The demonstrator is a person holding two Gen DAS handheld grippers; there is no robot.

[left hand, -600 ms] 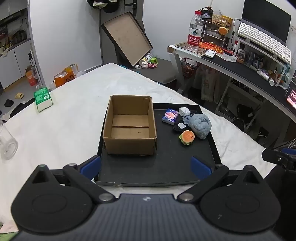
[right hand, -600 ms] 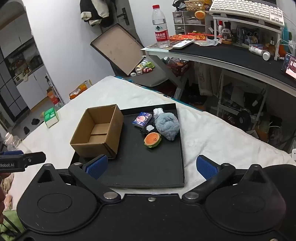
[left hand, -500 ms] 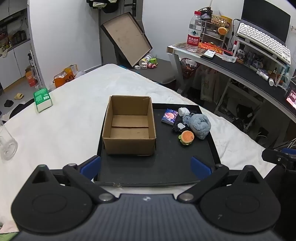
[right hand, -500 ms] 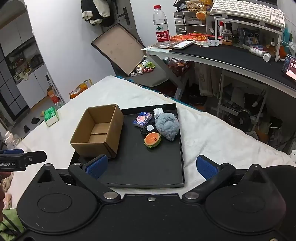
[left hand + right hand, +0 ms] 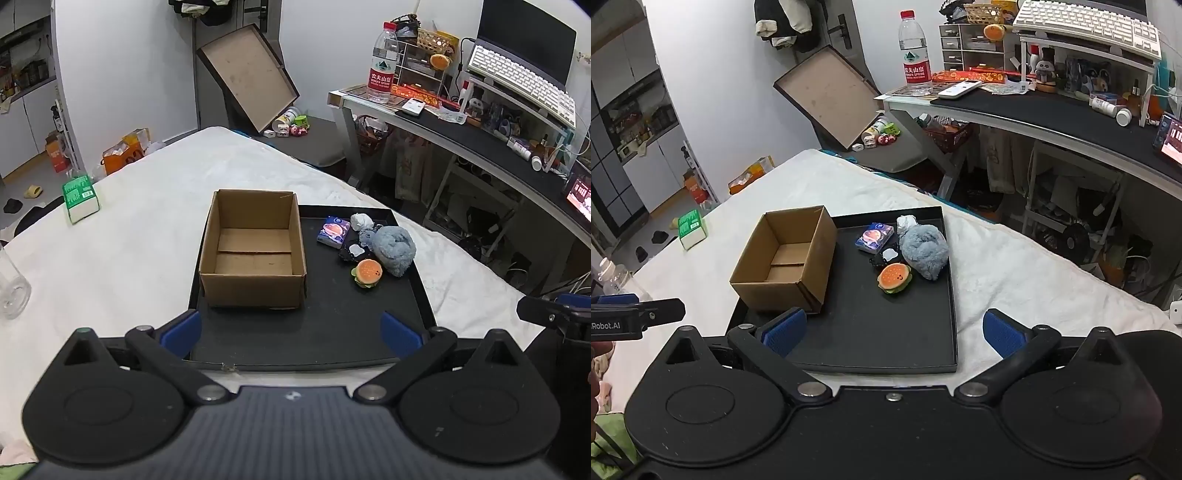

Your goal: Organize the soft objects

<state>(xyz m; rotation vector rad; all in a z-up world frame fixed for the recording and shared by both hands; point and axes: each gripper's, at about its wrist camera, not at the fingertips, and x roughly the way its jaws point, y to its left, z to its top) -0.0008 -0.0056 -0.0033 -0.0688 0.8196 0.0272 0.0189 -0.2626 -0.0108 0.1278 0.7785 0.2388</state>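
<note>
An open, empty cardboard box (image 5: 255, 251) (image 5: 786, 258) stands on the left of a black tray (image 5: 314, 332) (image 5: 886, 332). On the tray's far right lie a grey plush (image 5: 393, 249) (image 5: 923, 249), a burger toy (image 5: 366, 274) (image 5: 894, 277), a small blue packet (image 5: 333, 231) (image 5: 874, 237), a white wad (image 5: 361, 220) (image 5: 906, 222) and a small black-and-white item (image 5: 352, 252) (image 5: 886, 257). My left gripper (image 5: 291, 330) hovers open over the tray's near edge. My right gripper (image 5: 892, 332) is likewise open, nothing between its fingers.
The tray rests on a white bedspread (image 5: 129, 236). A green carton (image 5: 79, 197) and a clear bottle (image 5: 9, 288) sit at the left. A cluttered desk (image 5: 1052, 107) with a water bottle (image 5: 916, 61) and a keyboard stands at the right. A flat box lid (image 5: 247, 79) leans against the wall.
</note>
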